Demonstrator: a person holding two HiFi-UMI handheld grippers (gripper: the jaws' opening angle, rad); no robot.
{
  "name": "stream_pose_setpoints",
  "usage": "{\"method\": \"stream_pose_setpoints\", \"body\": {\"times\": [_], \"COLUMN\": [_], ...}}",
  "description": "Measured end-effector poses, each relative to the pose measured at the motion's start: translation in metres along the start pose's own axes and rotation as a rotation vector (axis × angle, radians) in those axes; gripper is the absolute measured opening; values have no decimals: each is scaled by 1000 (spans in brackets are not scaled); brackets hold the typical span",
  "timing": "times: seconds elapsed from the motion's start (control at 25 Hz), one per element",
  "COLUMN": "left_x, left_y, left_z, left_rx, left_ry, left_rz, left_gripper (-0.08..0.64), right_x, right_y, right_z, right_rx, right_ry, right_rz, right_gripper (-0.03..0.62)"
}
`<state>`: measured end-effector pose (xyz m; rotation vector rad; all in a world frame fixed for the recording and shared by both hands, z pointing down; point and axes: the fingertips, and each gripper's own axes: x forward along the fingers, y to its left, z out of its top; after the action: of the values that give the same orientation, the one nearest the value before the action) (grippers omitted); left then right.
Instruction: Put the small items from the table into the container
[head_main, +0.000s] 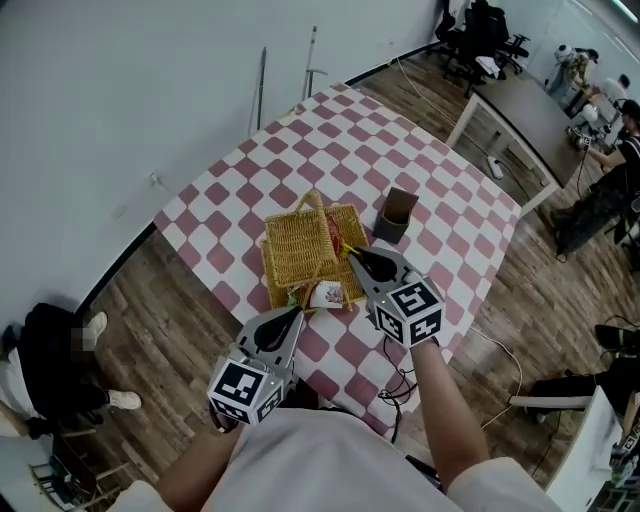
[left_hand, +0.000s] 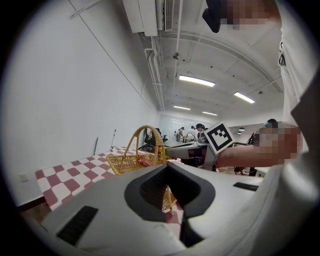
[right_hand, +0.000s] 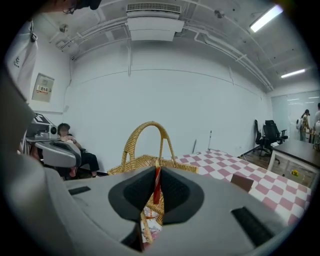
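Checkered red-and-white worktop (head_main: 450, 200) fills the middle of the head view, with wood floor around it and a plain white wall at upper left.

- Thin red stick-like item (right_hand: 157, 187): clamped upright between the jaws of the right tool (head_main: 355, 258). Right gripper view shows the pads closed on it, with the basket handle directly behind.
- Wicker basket (head_main: 295, 250): container with an arched handle, centre of frame in the head view. There is something red inside near its right side, too small to identify.
- Right tool tip sits over the basket's lower-right edge.
- White printed packet (head_main: 326, 294): at the basket's lower edge. Can't tell if it lies inside or just against the rim.
- Open-topped brown box (head_main: 397, 215): upright, just right of the basket and apart from it.
- Left tool (head_main: 296, 315): lower centre, below the basket, pointing at it. Jaws are together with nothing between them, and wicker and cloth show through the gap behind the tips.
- Background: a person seated on the floor at lower left (head_main: 50, 370), a desk (head_main: 530, 120) and office chairs (head_main: 480, 35) at upper right.
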<state>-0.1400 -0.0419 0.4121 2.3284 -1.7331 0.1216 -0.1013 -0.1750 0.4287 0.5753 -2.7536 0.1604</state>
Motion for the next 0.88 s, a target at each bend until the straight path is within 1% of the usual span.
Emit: {"method": "stream_pose_setpoints", "body": {"times": [0.36, 0.56, 0.88], "left_x": [-5, -5, -3], "left_y": [9, 8, 10], "left_z": [-2, -4, -8], "left_rx": [-8, -14, -9], "left_ry": [2, 11, 24], "left_rz": [35, 38, 40], "left_gripper": [-11, -11, -11], "right_x": [20, 26, 34], "right_y": [6, 7, 11], "right_z": [1, -1, -4], "right_rx": [-23, -23, -53], "right_ry": [11, 20, 39], "right_rz": [50, 73, 109], "right_gripper": [46, 48, 52]}}
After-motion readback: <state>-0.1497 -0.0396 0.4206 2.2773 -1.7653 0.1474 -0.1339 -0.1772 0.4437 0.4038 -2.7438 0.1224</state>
